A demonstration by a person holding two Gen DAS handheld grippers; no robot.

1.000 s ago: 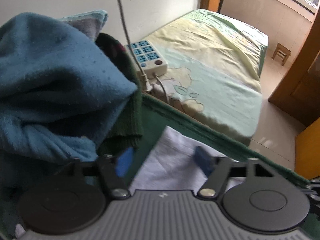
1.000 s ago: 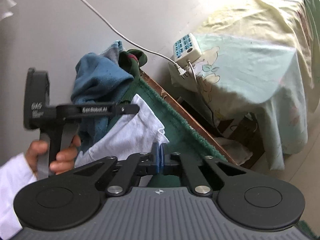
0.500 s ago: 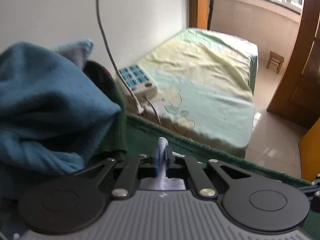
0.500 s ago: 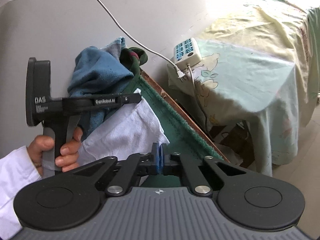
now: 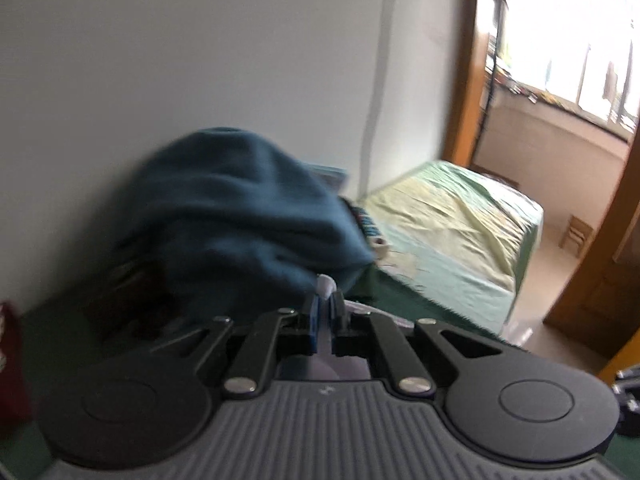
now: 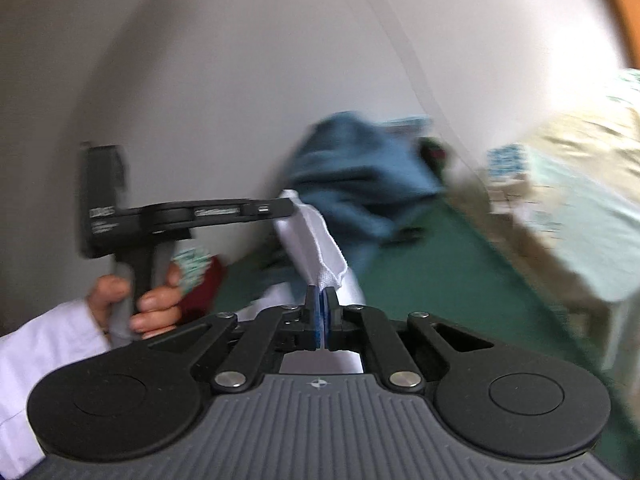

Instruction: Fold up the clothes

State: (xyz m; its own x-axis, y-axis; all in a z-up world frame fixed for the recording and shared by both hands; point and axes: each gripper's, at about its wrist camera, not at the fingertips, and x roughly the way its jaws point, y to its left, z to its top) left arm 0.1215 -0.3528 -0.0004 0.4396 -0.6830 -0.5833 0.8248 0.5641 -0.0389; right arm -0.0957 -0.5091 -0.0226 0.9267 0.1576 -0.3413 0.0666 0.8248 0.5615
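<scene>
Black hand-held gripper (image 6: 322, 300), blue pads, silver screws, white sleeve (image 6: 36, 356).

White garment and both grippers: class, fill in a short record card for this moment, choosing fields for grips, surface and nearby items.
Left gripper: left gripper shut on a corner of the white garment
Right gripper: right gripper shut on another edge of the same garment
Garment state: lifted, stretched between the two grippers
Surface: green table cover
Behind: blue clothes pile against the wall
Far right: bed with a pale sheet
Image quality: both views motion-blurred
</scene>
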